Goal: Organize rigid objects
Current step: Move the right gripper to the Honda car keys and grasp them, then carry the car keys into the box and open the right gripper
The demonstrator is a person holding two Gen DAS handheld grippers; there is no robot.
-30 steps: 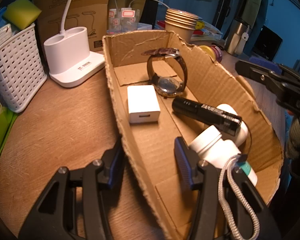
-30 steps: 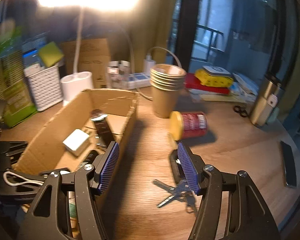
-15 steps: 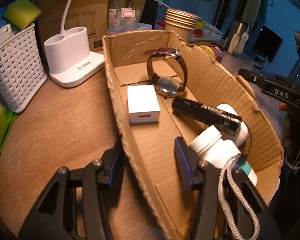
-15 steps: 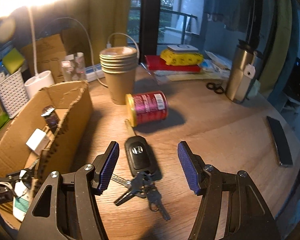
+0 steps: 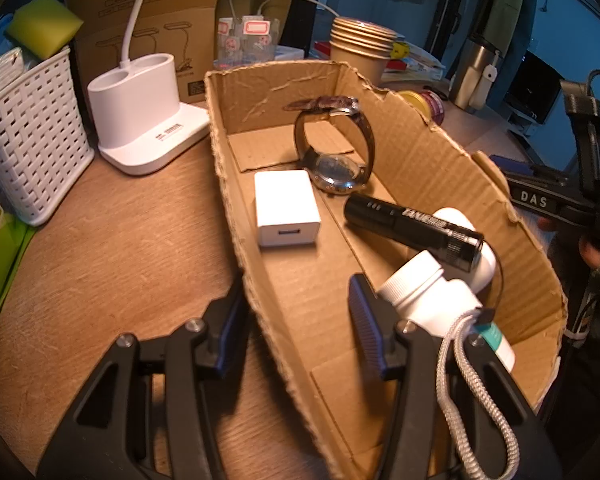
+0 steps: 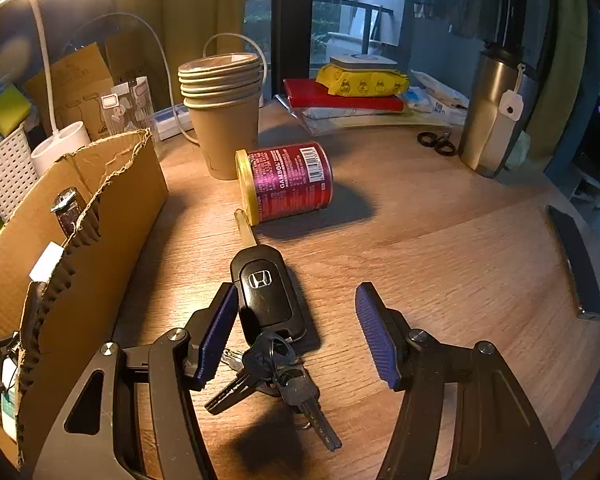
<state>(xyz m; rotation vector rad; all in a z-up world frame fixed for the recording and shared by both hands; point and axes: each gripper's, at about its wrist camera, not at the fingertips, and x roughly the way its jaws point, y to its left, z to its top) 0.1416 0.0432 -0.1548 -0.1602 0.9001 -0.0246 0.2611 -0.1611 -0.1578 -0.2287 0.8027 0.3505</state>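
A torn cardboard box (image 5: pixel 440 168) holds a wristwatch (image 5: pixel 336 148), a white charger (image 5: pixel 286 208), a black flashlight (image 5: pixel 412 230) and a white pill bottle (image 5: pixel 432 300). My left gripper (image 5: pixel 296 320) is open, its fingers straddling the box's near left wall. In the right wrist view a black car key (image 6: pixel 266 296) with a bunch of keys (image 6: pixel 284 384) lies on the wooden table beside the box (image 6: pixel 112 216). My right gripper (image 6: pixel 296 336) is open around the key, its left finger (image 6: pixel 216 336) close against it. A red can (image 6: pixel 288 180) lies on its side beyond.
A white lamp base (image 5: pixel 144 128) and a white basket (image 5: pixel 28 136) stand left of the box. Stacked paper cups (image 6: pixel 222 112), a steel flask (image 6: pixel 496 108), small scissors (image 6: pixel 436 144), books (image 6: pixel 340 96) and a dark phone (image 6: pixel 576 264) lie around the table.
My right gripper has swung right from the box and come down over the car key, which now sits between its fingers. The left gripper has not moved.
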